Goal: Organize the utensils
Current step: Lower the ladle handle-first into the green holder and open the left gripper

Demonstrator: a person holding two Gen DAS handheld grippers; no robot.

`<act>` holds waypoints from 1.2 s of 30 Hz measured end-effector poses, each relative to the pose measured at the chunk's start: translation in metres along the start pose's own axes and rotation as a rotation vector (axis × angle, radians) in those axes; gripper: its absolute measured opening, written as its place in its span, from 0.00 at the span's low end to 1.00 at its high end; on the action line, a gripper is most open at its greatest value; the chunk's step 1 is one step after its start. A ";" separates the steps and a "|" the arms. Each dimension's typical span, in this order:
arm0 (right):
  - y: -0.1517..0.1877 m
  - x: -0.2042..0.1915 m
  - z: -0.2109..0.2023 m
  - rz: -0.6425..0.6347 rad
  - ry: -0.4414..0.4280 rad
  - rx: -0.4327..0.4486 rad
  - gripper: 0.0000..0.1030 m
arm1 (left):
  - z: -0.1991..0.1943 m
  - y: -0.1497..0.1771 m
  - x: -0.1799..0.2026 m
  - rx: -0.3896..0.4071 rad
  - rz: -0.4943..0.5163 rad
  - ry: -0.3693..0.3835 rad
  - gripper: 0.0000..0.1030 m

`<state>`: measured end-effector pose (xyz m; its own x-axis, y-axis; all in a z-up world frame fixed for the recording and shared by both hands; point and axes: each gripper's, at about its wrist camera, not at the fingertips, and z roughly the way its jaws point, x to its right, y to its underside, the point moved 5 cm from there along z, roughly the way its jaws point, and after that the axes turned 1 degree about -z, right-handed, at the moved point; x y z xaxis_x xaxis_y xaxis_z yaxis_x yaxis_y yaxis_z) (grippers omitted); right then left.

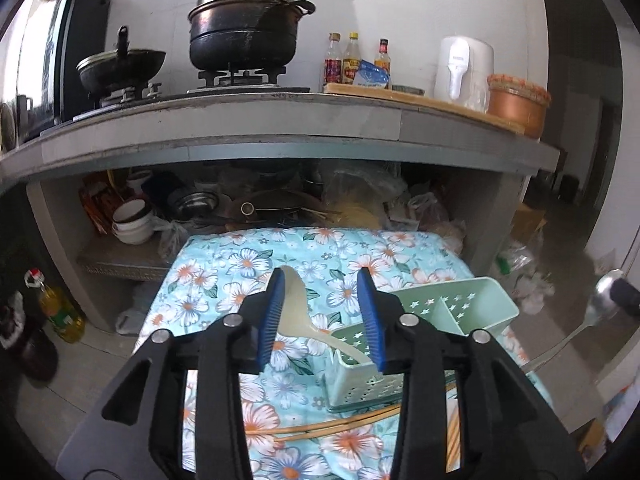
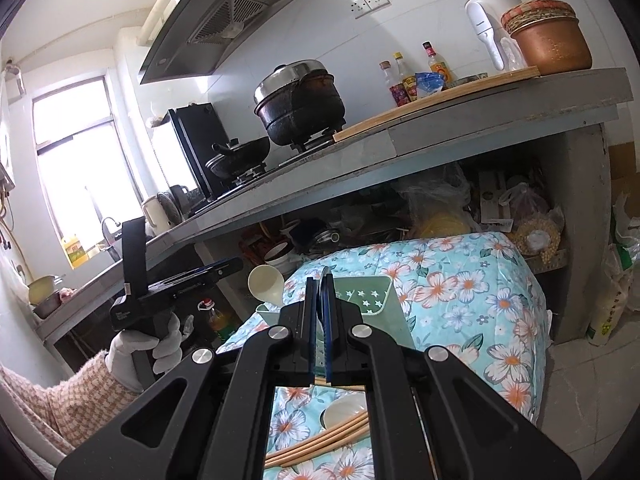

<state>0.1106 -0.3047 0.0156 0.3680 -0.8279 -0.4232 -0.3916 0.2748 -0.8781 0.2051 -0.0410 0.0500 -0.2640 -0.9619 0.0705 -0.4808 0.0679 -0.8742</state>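
A pale green utensil caddy (image 1: 452, 316) stands on a floral cloth (image 1: 248, 264). A cream plastic ladle (image 1: 296, 304) leans out of its near compartment, bowl up to the left. My left gripper (image 1: 324, 316) is open above the ladle, not touching it. My right gripper (image 2: 320, 312) is shut on a metal spoon, seen edge-on between the pads (image 2: 323, 280) and at far right in the left wrist view (image 1: 600, 304). It hovers before the caddy (image 2: 372, 300). Bamboo chopsticks (image 1: 320, 428) lie on the cloth near me. A small white spoon (image 2: 340, 408) lies by the chopsticks (image 2: 320, 444).
A grey counter (image 1: 280, 124) with a stove, black pots (image 1: 244, 36), sauce bottles and a white appliance runs above. Bowls and bags crowd the shelf (image 1: 132, 220) under it. An oil bottle (image 1: 60, 308) stands on the floor at left.
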 end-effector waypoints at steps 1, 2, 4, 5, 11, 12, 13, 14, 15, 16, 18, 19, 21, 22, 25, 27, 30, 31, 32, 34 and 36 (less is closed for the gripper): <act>-0.002 -0.001 0.000 -0.005 0.003 0.001 0.03 | -0.001 0.002 -0.003 0.003 -0.017 0.009 0.37; -0.004 -0.002 0.001 -0.010 0.004 0.002 0.03 | -0.003 0.006 -0.006 0.004 -0.035 0.016 0.39; -0.010 -0.006 0.002 -0.022 0.004 0.006 0.03 | -0.005 0.017 -0.013 -0.005 -0.070 0.032 0.40; -0.016 -0.009 0.002 -0.036 0.003 0.010 0.03 | -0.005 0.022 -0.016 -0.012 -0.081 0.038 0.41; -0.051 -0.028 0.002 -0.101 -0.023 0.046 0.03 | -0.004 0.066 -0.034 -0.073 -0.155 0.072 0.41; -0.059 -0.032 0.003 -0.115 -0.029 0.055 0.03 | -0.004 0.072 -0.036 -0.079 -0.162 0.077 0.41; -0.066 -0.037 0.005 -0.127 -0.037 0.062 0.03 | -0.003 0.079 -0.038 -0.087 -0.169 0.084 0.41; -0.072 -0.041 0.005 -0.135 -0.045 0.067 0.03 | -0.003 0.084 -0.041 -0.094 -0.177 0.089 0.41; -0.079 -0.045 0.007 -0.146 -0.054 0.073 0.03 | -0.003 0.088 -0.042 -0.099 -0.184 0.092 0.41; -0.084 -0.049 0.009 -0.156 -0.058 0.080 0.03 | -0.003 0.094 -0.045 -0.106 -0.195 0.100 0.41; -0.094 -0.057 0.014 -0.168 -0.075 0.087 0.03 | -0.003 0.102 -0.048 -0.116 -0.208 0.111 0.41; -0.097 -0.060 0.018 -0.174 -0.078 0.087 0.03 | -0.003 0.106 -0.049 -0.123 -0.211 0.115 0.42; -0.102 -0.065 0.026 -0.183 -0.082 0.084 0.03 | -0.003 0.113 -0.050 -0.126 -0.209 0.122 0.45; -0.102 -0.066 0.031 -0.186 -0.081 0.078 0.03 | -0.004 0.116 -0.051 -0.124 -0.209 0.126 0.46; -0.098 -0.067 0.046 -0.179 -0.078 0.049 0.03 | -0.004 0.123 -0.052 -0.122 -0.212 0.139 0.52; -0.092 -0.065 0.057 -0.179 -0.060 0.026 0.03 | -0.003 0.128 -0.053 -0.123 -0.221 0.149 0.53; -0.080 -0.057 0.076 -0.186 -0.015 -0.017 0.03 | 0.000 0.135 -0.053 -0.136 -0.234 0.167 0.55; -0.076 -0.054 0.082 -0.190 0.002 -0.032 0.03 | 0.001 0.138 -0.052 -0.144 -0.239 0.175 0.56; -0.069 -0.048 0.091 -0.190 0.020 -0.059 0.03 | 0.002 0.141 -0.052 -0.150 -0.246 0.182 0.56; -0.057 -0.039 0.103 -0.186 0.043 -0.098 0.03 | 0.004 0.146 -0.050 -0.163 -0.256 0.197 0.57; -0.043 -0.031 0.117 -0.195 0.074 -0.143 0.03 | 0.004 0.151 -0.049 -0.171 -0.257 0.205 0.58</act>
<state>0.2148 -0.2336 0.0404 0.3877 -0.8933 -0.2272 -0.4369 0.0390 -0.8987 0.1491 0.0148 -0.0870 -0.2697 -0.8816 0.3873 -0.6816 -0.1094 -0.7235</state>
